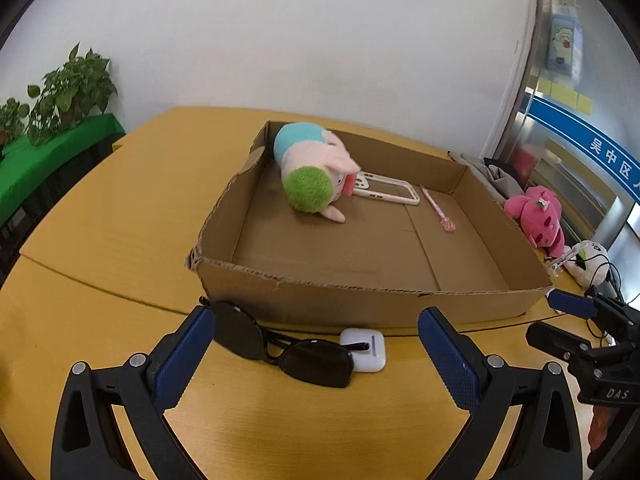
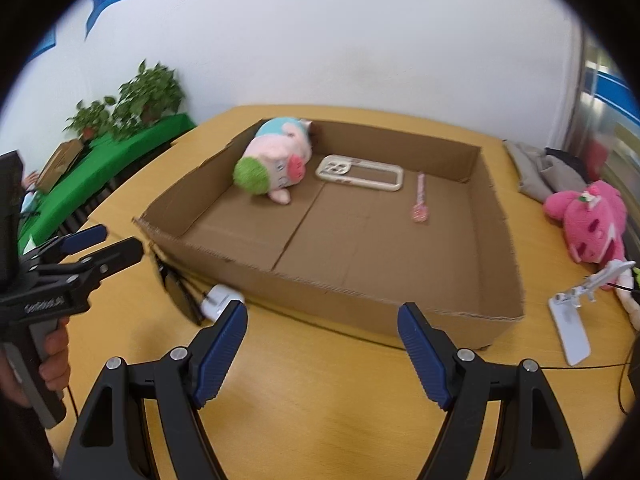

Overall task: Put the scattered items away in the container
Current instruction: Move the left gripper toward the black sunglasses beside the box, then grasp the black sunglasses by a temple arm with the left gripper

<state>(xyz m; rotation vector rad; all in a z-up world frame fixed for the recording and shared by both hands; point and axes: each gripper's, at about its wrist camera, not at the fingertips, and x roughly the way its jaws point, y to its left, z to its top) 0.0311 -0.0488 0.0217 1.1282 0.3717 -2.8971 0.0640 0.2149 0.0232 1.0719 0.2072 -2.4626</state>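
Blue-padded fingers of the left tool (image 1: 316,356) stood spread and empty, aimed down at the sunglasses (image 1: 280,344) and white earbud case (image 1: 366,350), which lay touching on the desk (image 1: 100,240) just before the cardboard box (image 1: 360,300), probably the next items to go in. The right tool (image 2: 322,352) was likewise spread, holding nothing. Farther off, inside the box, lay a plush pig (image 1: 312,168), phone case (image 1: 388,190) and pink pen (image 1: 438,210); a pink plush (image 2: 592,220) waited outside.
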